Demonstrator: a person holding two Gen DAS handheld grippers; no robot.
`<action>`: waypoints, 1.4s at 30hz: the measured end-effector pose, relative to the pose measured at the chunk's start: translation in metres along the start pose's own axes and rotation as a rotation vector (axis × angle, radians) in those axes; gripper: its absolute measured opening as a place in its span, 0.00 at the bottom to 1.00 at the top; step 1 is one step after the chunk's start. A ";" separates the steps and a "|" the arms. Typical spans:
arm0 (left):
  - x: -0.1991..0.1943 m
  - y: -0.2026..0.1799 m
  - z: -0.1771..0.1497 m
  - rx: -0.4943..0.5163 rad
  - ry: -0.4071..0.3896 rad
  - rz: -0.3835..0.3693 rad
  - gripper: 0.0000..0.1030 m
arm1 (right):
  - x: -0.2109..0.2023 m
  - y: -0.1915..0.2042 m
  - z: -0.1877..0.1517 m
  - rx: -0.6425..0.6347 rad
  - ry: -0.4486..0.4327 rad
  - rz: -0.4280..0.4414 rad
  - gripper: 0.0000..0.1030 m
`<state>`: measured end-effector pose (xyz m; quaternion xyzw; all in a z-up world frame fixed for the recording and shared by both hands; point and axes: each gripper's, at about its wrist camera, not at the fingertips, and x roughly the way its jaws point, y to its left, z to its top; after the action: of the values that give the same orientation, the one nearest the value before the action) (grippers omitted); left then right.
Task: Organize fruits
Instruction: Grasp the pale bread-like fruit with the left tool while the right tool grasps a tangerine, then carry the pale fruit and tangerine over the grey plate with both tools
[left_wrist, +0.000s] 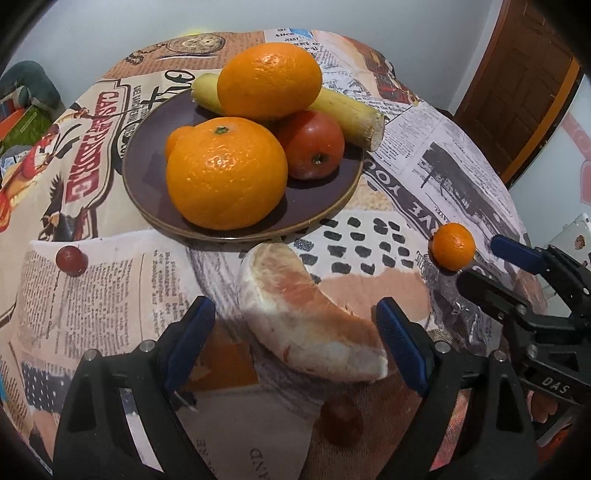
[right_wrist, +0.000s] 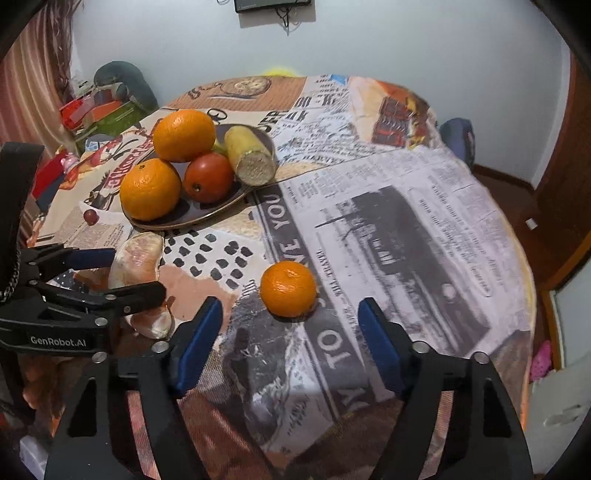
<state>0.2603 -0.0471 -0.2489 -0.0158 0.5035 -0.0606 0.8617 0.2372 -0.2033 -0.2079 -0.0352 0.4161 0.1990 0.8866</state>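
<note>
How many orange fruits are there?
3. Two big oranges sit on the plate, one in front, one behind. A small one lies alone on the tablecloth. More may hide.

1. Banana piece (left_wrist: 347, 110): its middle is hidden behind the upper orange (left_wrist: 269, 79); only the two ends show in the left wrist view.
2. Red fruit (left_wrist: 314, 146) on the plate (left_wrist: 147, 173): left part covered by the front orange (left_wrist: 225, 173); kind of fruit not determinable.
3. Dark round patch (left_wrist: 341, 422) below the pomelo segment (left_wrist: 306, 314): blurred; fruit or cloth print, cannot tell.
4. Pomelo segment, right wrist view (right_wrist: 138, 260): lower part crossed by the left gripper (right_wrist: 138, 275).
5. Right gripper (left_wrist: 480, 266): body cut off by the left wrist frame's right edge.
6. Wall-mounted device (right_wrist: 273, 4): cut off by the top edge.
</note>
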 end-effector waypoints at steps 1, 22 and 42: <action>0.001 -0.002 0.000 0.008 -0.004 0.005 0.87 | 0.003 0.000 0.000 0.002 0.006 0.008 0.60; -0.003 0.005 0.003 -0.004 -0.040 -0.016 0.46 | 0.024 0.000 0.004 0.035 0.026 0.005 0.33; -0.063 0.006 -0.004 -0.004 -0.128 -0.051 0.23 | -0.031 0.020 0.014 -0.006 -0.081 0.004 0.33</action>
<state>0.2269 -0.0338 -0.1966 -0.0343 0.4469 -0.0803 0.8903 0.2216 -0.1914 -0.1728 -0.0291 0.3792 0.2031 0.9023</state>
